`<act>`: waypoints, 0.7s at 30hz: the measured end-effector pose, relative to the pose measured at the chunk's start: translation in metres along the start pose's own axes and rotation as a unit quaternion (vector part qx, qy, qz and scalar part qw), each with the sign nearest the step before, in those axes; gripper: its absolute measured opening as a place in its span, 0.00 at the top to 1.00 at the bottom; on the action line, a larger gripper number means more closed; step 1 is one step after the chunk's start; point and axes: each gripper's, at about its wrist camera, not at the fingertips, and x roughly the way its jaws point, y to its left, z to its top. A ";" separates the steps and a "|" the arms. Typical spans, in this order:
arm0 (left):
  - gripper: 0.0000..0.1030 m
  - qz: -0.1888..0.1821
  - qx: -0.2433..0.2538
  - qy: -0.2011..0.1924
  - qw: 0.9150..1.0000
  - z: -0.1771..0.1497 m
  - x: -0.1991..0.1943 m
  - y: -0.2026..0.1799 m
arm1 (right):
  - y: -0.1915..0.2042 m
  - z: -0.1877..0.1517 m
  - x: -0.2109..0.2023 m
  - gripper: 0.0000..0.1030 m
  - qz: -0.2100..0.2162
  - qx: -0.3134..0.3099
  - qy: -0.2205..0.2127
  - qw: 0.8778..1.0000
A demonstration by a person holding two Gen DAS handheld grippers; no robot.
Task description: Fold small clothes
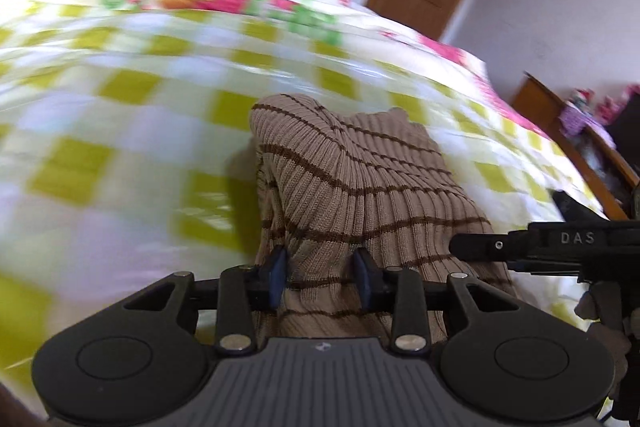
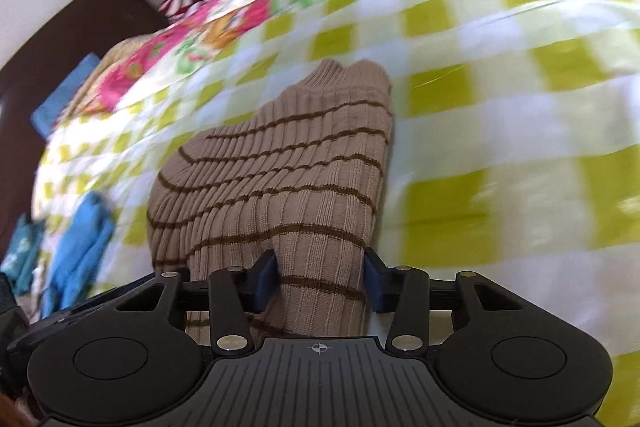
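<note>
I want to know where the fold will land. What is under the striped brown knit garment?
The striped knit garment lies on a green-and-white checked bedsheet, seen all around it. What is directly beneath the fabric is covered and cannot be seen.

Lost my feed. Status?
Left gripper and right gripper both pinching the tan striped garment, lifted off the checked bedspread. Nothing in the way.

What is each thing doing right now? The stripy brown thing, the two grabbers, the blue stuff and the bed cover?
Striped brown knit garment: bunched up, gripped at both ends.
Left gripper: shut on the garment's fabric.
Right gripper: pads against a fold of the garment.
Blue clothes: lying loose on the cover, untouched.
Checked bed cover: spread over the bed.
</note>
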 end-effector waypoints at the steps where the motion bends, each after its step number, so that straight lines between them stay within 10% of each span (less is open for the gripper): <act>1: 0.54 -0.006 0.012 0.004 1.000 0.002 0.008 -0.011 | -0.010 0.002 -0.006 0.59 -0.013 0.010 -0.006 1.000; 16: 0.53 0.092 0.085 0.009 0.992 -0.008 -0.008 -0.086 | -0.014 -0.042 -0.097 0.55 -0.089 -0.047 -0.096 0.990; 21: 0.52 0.116 0.111 0.021 0.987 -0.022 -0.011 -0.095 | -0.008 -0.074 -0.091 0.56 -0.092 -0.086 -0.065 0.990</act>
